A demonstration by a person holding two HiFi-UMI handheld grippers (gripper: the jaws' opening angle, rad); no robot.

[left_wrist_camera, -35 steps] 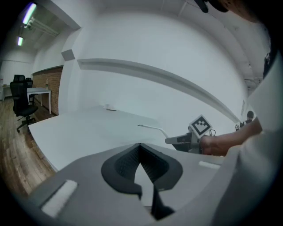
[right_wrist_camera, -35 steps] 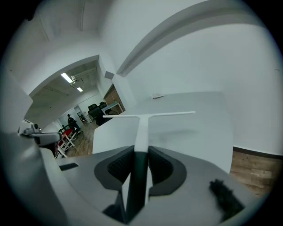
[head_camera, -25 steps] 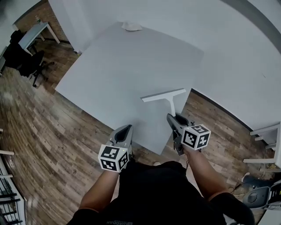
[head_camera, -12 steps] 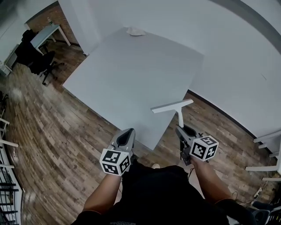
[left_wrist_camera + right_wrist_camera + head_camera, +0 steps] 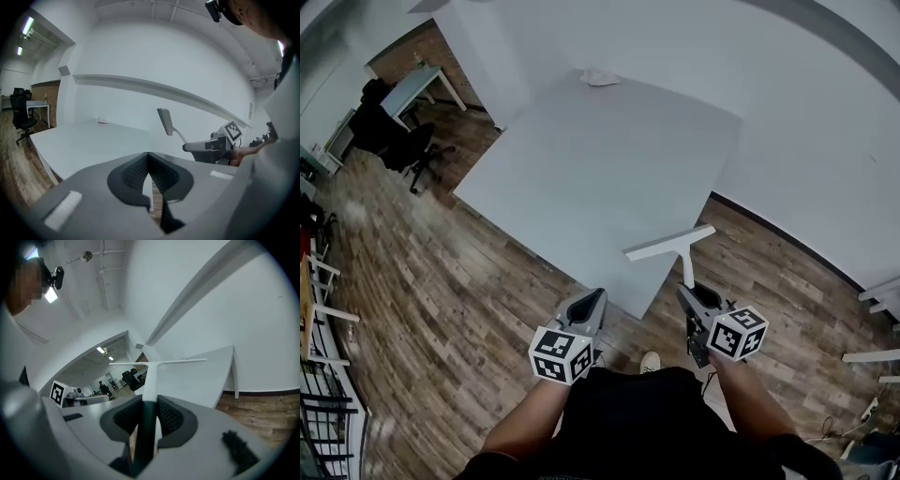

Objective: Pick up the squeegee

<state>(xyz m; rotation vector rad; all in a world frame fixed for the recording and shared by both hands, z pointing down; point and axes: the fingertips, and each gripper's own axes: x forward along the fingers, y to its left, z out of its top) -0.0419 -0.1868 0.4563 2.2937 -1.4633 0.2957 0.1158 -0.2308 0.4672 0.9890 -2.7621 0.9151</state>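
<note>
The right gripper (image 5: pixel 686 292) clamps the handle of the white plastic T-shaped squeegee (image 5: pixel 671 244), whose blade sits at its 12 o'clock, over the 5 o'clock corner of the pale grey table (image 5: pixel 581 159). The squeegee looks light, stiff and smooth, so a firm hold mid-handle suits it. The left gripper (image 5: pixel 587 307) is closed and empty.

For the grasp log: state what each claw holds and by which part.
The right claw grips the squeegee by its handle, at the end away from the blade. The left claw is shut on nothing.
</note>
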